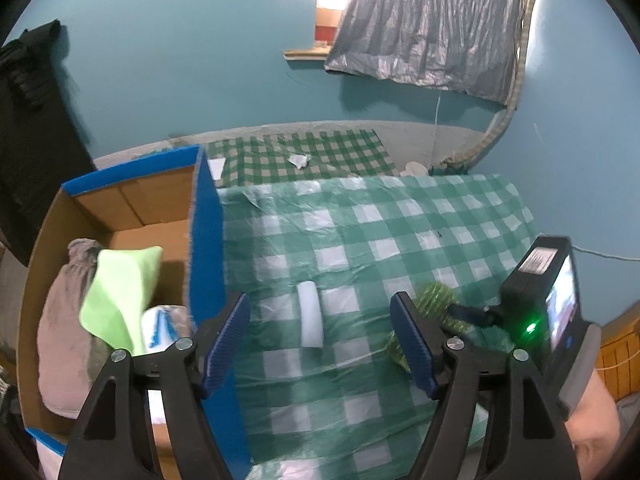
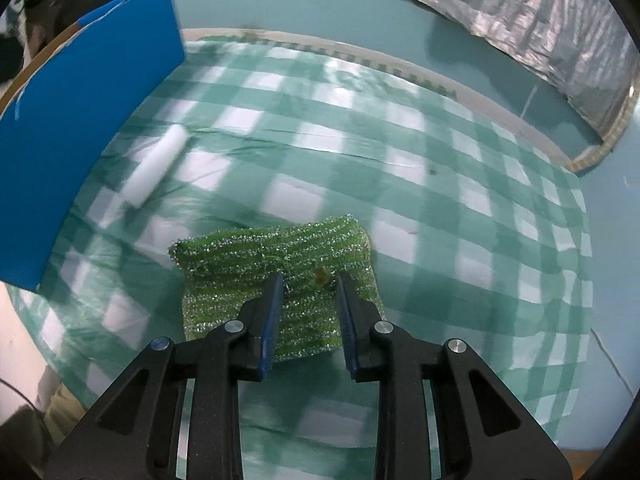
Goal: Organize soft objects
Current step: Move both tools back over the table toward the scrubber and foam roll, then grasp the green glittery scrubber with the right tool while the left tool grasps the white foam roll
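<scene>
Right hand-held gripper [image 2: 308, 284] clamped on the green scouring pad [image 2: 276, 268], lifted over the checked counter [image 2: 440, 184]: light, compressible, rough-surfaced, best pinched mid-body. Left hand-held gripper [image 1: 320, 308], spread and empty, hangs above the white roll [image 1: 310, 314] beside the box [image 1: 208, 240].

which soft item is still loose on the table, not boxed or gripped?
The white roll: it lies alone on the tablecloth. The green scrubber is in the right gripper; the others are boxed.

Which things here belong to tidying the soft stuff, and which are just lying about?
Job: green glittery scrub pad in the right gripper, white foam roll, blue-edged cardboard box, lime cloth, grey pouch.
Lying about: crumpled white paper, grey curtain.
</scene>
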Demonstrator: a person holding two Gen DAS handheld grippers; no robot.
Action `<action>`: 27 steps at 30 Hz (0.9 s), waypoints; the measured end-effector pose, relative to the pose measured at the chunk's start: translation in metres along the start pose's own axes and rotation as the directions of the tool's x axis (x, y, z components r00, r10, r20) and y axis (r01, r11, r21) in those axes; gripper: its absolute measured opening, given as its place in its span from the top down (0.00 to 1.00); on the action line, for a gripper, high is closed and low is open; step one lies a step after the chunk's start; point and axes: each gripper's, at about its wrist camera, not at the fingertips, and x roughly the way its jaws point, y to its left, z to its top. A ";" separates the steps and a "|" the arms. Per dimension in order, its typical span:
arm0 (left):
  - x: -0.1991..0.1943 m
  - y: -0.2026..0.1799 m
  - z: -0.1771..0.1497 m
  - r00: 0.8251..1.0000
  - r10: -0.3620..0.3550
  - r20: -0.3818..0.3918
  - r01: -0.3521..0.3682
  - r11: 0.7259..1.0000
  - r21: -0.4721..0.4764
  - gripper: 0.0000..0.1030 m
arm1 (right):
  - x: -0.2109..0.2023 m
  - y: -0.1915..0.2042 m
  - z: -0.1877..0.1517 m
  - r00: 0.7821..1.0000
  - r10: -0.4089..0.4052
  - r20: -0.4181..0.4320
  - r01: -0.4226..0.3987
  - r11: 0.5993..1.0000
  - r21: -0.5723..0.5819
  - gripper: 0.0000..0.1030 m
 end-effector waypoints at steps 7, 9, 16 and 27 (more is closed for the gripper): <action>0.024 -0.018 -0.006 0.999 0.015 -0.044 -0.014 0.999 0.030 0.28 | -0.010 -0.034 -0.005 0.997 0.066 0.041 -0.070 0.991 0.117 0.38; 0.034 -0.020 -0.008 0.998 0.024 -0.059 -0.022 0.999 0.033 0.28 | -0.014 -0.039 -0.007 0.998 0.038 0.055 -0.045 0.991 0.126 0.33; 0.068 -0.012 -0.011 0.991 0.051 -0.125 -0.053 0.999 -0.006 0.28 | -0.013 -0.055 -0.012 0.997 0.044 0.063 -0.054 0.987 0.153 0.33; 0.089 0.006 -0.013 0.983 0.079 -0.163 -0.086 0.996 -0.035 0.28 | 0.007 -0.048 -0.003 0.992 0.110 0.061 -0.118 0.983 0.140 0.33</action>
